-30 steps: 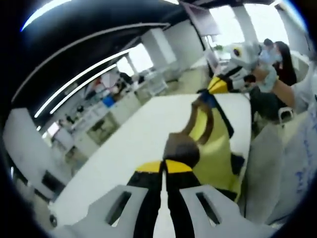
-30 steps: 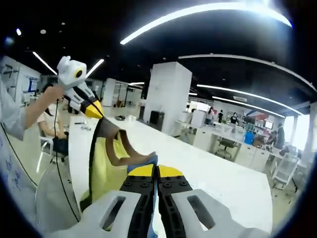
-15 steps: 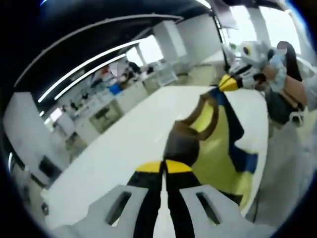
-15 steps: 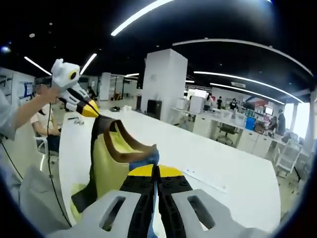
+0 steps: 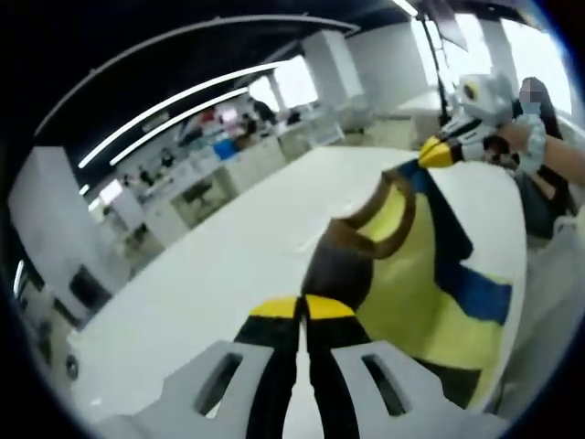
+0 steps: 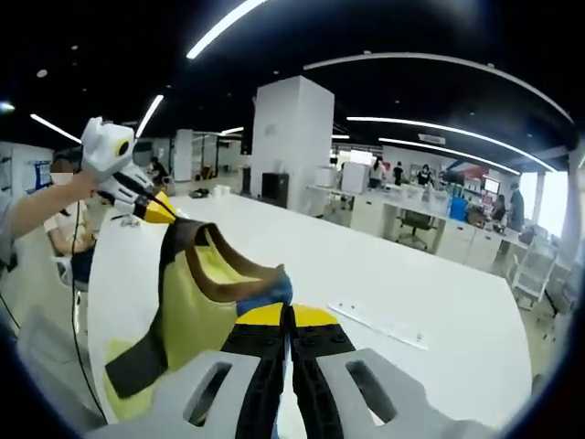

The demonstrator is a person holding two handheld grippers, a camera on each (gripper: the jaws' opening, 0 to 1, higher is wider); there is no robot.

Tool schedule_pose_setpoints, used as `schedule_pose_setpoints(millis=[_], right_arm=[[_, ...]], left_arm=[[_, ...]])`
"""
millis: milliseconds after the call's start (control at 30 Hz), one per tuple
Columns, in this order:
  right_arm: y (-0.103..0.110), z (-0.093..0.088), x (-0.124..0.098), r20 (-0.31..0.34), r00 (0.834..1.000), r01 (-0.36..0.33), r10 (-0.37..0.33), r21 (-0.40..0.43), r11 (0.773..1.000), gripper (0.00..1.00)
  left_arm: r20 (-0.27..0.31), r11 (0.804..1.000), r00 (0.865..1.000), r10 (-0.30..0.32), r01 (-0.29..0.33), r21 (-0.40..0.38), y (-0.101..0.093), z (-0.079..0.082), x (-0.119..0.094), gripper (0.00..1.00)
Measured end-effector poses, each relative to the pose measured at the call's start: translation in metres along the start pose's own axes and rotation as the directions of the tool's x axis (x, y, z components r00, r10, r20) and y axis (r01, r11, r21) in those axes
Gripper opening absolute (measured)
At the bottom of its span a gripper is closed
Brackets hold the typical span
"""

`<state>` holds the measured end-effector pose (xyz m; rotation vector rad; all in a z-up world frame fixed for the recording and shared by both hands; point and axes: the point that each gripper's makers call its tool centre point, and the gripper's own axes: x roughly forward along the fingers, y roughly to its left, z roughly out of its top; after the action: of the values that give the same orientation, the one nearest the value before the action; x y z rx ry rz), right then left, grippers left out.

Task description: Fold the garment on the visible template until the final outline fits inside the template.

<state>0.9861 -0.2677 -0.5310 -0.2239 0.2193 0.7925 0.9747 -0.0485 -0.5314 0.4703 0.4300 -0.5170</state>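
- Clearly early in the task: garment [image 5: 411, 274] held up off the surface [image 5: 210, 274], stretched in the air between the two grippers, not yet laid flat and no fold made.
- No template visible on the white surface in either view, so fit to an outline impossible to judge; by the look of it, laying down, every fold and the final check all left to do.
- One surface: long, white, carrying a thin pale strip [image 6: 379, 325] near the right gripper's side.
- One garment: yellow body, brown collar band, dark side trim and a blue patch; lower part hanging near the surface edge, contact with it unclear.
- Two grippers, both clamped on the garment: left gripper [image 5: 303, 309] closed on the brown collar cloth, seen from across as the white-and-yellow tool [image 6: 160, 212] at the far corner; right gripper [image 6: 286, 315] closed on cloth by the blue patch, seen from across at the other top corner [image 5: 439, 153].
- One hand [image 6: 78, 186] around the left gripper's handle.
- Several people far off in the background of the office, too small to count.
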Motion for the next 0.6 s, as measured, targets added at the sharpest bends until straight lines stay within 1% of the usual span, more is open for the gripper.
schedule_pose_setpoints(millis=[33, 67, 100, 133, 200, 233, 267, 300, 367, 433, 533, 600], right_arm=[[-0.003, -0.001, 0.004, -0.006, 1.0, 0.007, -0.007, 0.0, 1.0, 0.01], [-0.01, -0.004, 0.01, -0.009, 1.0, 0.009, -0.009, 0.002, 1.0, 0.01], [-0.017, -0.007, 0.016, -0.012, 1.0, 0.011, -0.011, 0.004, 1.0, 0.01], [-0.019, -0.009, 0.019, -0.014, 1.0, 0.011, -0.011, 0.006, 1.0, 0.01], [-0.02, -0.014, 0.026, -0.027, 1.0, 0.01, -0.01, 0.005, 1.0, 0.01], [-0.021, -0.017, 0.031, -0.036, 0.999, 0.013, -0.013, -0.003, 1.0, 0.01], [-0.023, -0.022, 0.036, -0.051, 0.999, 0.014, -0.015, -0.012, 1.0, 0.01], [-0.024, -0.025, 0.04, -0.061, 0.998, 0.016, -0.016, -0.013, 1.0, 0.01], [-0.024, -0.032, 0.047, -0.071, 0.997, 0.016, -0.017, -0.009, 1.0, 0.01], [-0.024, -0.037, 0.055, -0.088, 0.996, 0.011, -0.012, -0.008, 1.0, 0.01], [-0.029, -0.047, 0.067, -0.112, 0.994, 0.015, -0.016, -0.007, 1.0, 0.01], [-0.034, -0.051, 0.074, -0.121, 0.992, 0.021, -0.021, -0.003, 1.0, 0.01]], left_arm=[[-0.01, 1.0, 1.0, 0.009, -0.009, -0.011, 0.003, -0.005, 0.005, 0.0], [-0.011, 1.0, 1.0, 0.011, -0.011, -0.013, 0.004, -0.006, 0.007, 0.0], [-0.013, 1.0, 1.0, 0.017, -0.017, -0.025, 0.007, -0.012, 0.014, 0.0], [-0.017, 0.999, 1.0, 0.016, -0.016, -0.032, 0.008, -0.015, 0.017, 0.0], [-0.03, 0.999, 0.999, 0.016, -0.017, -0.041, 0.006, -0.021, 0.023, 0.0], [-0.036, 0.999, 0.999, 0.017, -0.018, -0.037, 0.007, -0.023, 0.029, 0.0], [-0.048, 0.999, 0.999, 0.005, -0.007, -0.038, 0.008, -0.026, 0.035, 0.0], [-0.057, 0.998, 0.998, -0.014, 0.011, -0.056, 0.005, -0.028, 0.039, 0.0], [-0.046, 0.997, 0.999, -0.023, 0.019, -0.07, 0.003, -0.029, 0.046, 0.0], [-0.055, 0.997, 0.998, -0.02, 0.015, -0.079, 0.005, -0.033, 0.055, 0.0], [-0.073, 0.995, 0.997, -0.026, 0.018, -0.101, 0.007, -0.042, 0.069, 0.0], [-0.079, 0.994, 0.997, -0.026, 0.017, -0.105, 0.014, -0.046, 0.08, 0.0]])
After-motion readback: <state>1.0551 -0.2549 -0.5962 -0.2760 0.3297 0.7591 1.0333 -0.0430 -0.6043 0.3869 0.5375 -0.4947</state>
